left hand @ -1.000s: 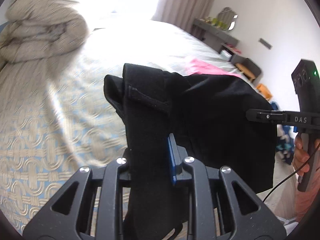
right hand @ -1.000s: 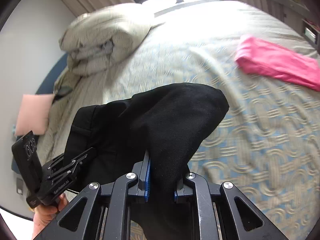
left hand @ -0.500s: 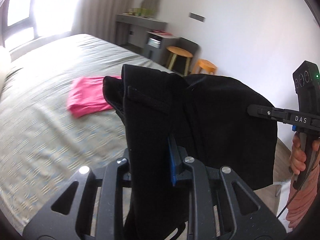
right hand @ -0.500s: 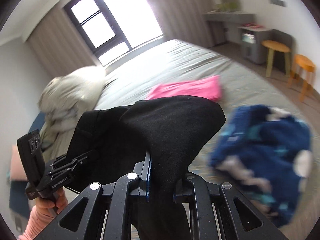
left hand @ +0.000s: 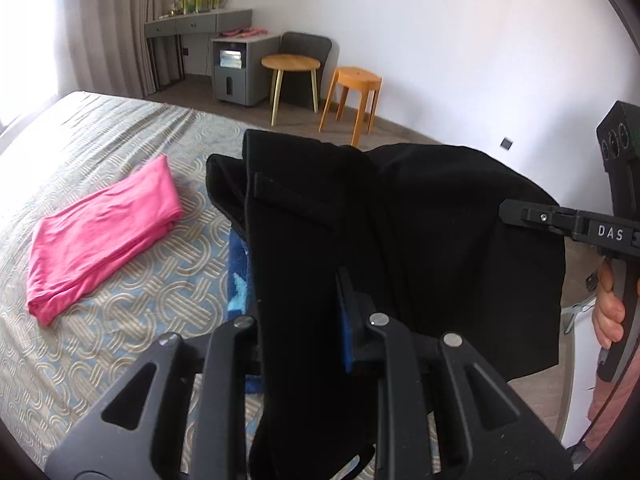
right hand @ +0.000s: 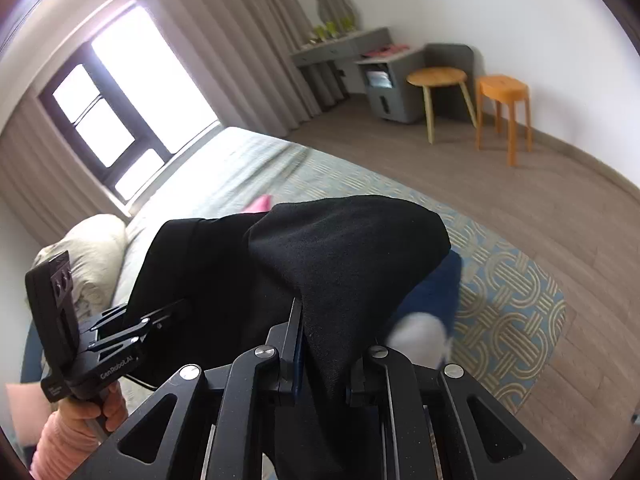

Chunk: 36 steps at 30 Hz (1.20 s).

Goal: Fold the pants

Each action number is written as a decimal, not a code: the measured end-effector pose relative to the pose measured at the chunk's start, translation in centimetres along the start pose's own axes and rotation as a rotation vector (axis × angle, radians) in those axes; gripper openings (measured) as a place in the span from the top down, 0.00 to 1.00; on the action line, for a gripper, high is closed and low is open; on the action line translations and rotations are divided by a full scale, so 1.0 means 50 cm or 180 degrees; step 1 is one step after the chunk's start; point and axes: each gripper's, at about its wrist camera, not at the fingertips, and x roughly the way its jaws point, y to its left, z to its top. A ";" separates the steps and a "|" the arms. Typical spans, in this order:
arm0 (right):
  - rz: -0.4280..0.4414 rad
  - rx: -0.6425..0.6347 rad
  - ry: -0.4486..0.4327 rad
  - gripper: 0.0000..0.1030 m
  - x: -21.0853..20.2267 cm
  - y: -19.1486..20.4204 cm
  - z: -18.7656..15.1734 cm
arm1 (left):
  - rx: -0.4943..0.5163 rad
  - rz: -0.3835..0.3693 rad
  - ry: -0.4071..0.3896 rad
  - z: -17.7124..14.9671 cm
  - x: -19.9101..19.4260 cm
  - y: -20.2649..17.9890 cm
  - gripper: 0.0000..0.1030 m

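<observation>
Black pants point(left hand: 420, 232) hang in the air between my two grippers, above the bed's foot end. My left gripper point(left hand: 308, 320) is shut on the waistband part with a belt loop. My right gripper point(right hand: 320, 344) is shut on another bunch of the same black pants point(right hand: 320, 248). The right gripper also shows in the left wrist view point(left hand: 520, 210) at the pants' right edge. The left gripper shows in the right wrist view point(right hand: 132, 328) at the pants' left edge.
A folded pink garment point(left hand: 100, 232) lies on the patterned bedspread point(left hand: 132, 320). A blue and white garment point(right hand: 432, 304) lies under the pants near the bed corner. Two stools point(left hand: 352, 80) and a grey cabinet point(left hand: 236, 68) stand by the far wall. A rolled duvet point(right hand: 92, 256) sits at the bed's head.
Both grippers swung round with the black pants, from facing the bed's head and duvet to facing the bed's foot end, stools and wall. The grips on the pants stayed the same.
</observation>
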 end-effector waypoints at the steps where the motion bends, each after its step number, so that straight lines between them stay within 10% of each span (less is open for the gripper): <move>1: -0.0020 0.0054 0.0032 0.87 0.021 -0.026 -0.001 | 0.0009 0.0050 0.0065 0.000 0.025 -0.003 0.76; 10: -0.0141 0.0421 0.0212 0.61 0.138 -0.174 -0.065 | 0.0051 0.0498 0.0179 -0.042 0.080 0.005 0.22; 14: -0.0551 0.0269 0.0110 0.32 0.114 -0.156 -0.080 | -0.0071 0.0504 0.0201 -0.047 0.054 0.021 0.21; 20: -0.0816 0.0519 -0.0090 0.32 0.025 -0.124 -0.081 | -0.0072 0.0547 -0.0070 -0.063 -0.053 0.016 0.22; 36: -0.0357 -0.0639 -0.0897 0.31 -0.176 0.289 -0.220 | -0.0241 0.1133 -0.0842 -0.219 -0.393 0.039 0.13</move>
